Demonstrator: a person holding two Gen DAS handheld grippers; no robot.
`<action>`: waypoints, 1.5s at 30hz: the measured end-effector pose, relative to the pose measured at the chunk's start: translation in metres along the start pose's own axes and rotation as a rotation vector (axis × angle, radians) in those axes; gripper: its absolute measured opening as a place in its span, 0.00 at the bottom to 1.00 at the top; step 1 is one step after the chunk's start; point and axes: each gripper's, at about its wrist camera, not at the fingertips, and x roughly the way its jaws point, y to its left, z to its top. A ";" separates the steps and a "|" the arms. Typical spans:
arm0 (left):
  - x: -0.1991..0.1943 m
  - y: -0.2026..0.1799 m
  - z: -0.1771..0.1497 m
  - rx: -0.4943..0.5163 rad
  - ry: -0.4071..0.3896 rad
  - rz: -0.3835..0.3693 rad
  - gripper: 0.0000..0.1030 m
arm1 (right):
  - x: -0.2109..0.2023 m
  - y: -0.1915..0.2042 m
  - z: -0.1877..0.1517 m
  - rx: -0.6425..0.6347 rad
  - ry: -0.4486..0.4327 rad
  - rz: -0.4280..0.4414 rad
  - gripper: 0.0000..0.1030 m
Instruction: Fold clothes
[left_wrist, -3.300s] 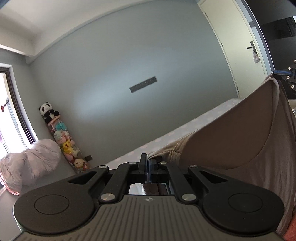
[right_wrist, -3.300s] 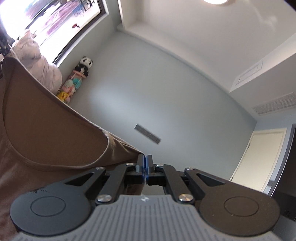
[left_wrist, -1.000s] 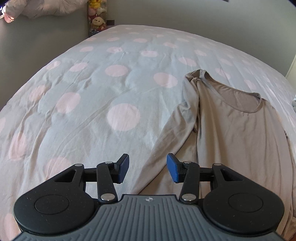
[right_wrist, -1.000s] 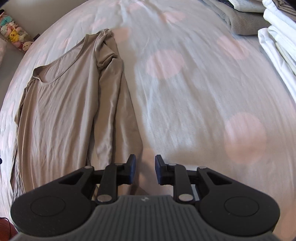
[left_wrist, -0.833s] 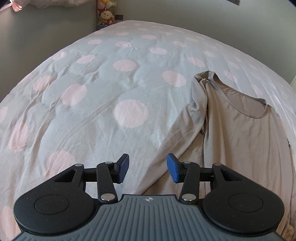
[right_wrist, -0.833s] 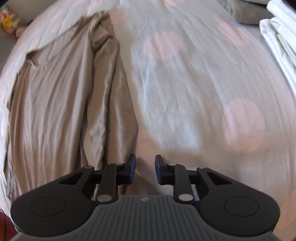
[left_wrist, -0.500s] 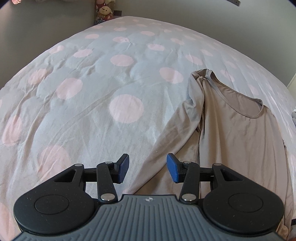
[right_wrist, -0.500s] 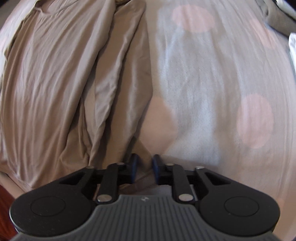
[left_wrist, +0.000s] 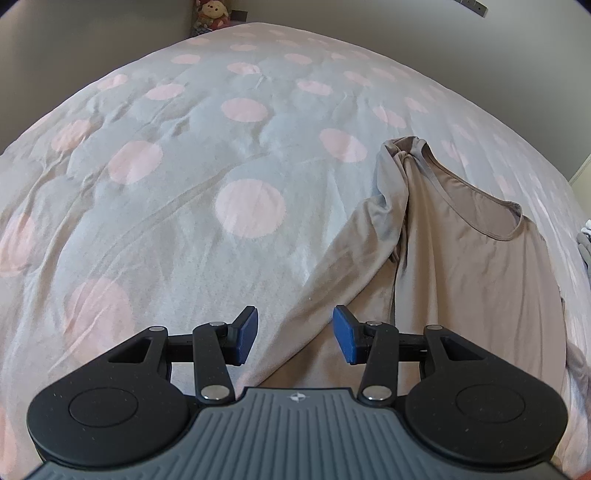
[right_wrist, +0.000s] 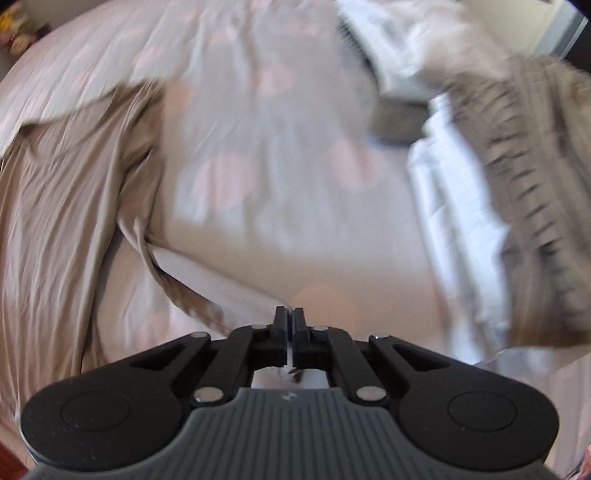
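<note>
A taupe long-sleeved top (left_wrist: 472, 266) lies flat on the polka-dot bedspread (left_wrist: 207, 155), neckline toward the far side. My left gripper (left_wrist: 295, 334) is open and hovers just above the end of its left sleeve (left_wrist: 332, 295). In the right wrist view the top (right_wrist: 55, 221) lies at the left. My right gripper (right_wrist: 290, 319) is shut on the end of its right sleeve (right_wrist: 207, 291) and pulls it out sideways from the body. This view is motion-blurred.
A pile of other clothes lies on the bed at the right: white garments (right_wrist: 454, 206) and a grey knitted one (right_wrist: 532, 177). Plush toys (left_wrist: 212, 11) stand in the far corner by the grey wall.
Both grippers let go of the lifted top, which now lies flat. The right gripper has since shut on the right sleeve end and swung it rightward. The left gripper stays open, hovering.
</note>
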 end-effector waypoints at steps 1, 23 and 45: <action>0.000 0.000 0.000 0.000 0.001 0.001 0.42 | -0.008 -0.008 0.005 0.016 -0.028 -0.014 0.02; 0.008 0.006 -0.001 -0.029 0.054 0.032 0.42 | -0.020 -0.041 -0.005 0.068 -0.143 -0.008 0.02; 0.027 0.006 -0.008 -0.017 0.171 0.045 0.01 | 0.089 0.113 -0.025 0.184 -0.277 0.317 0.25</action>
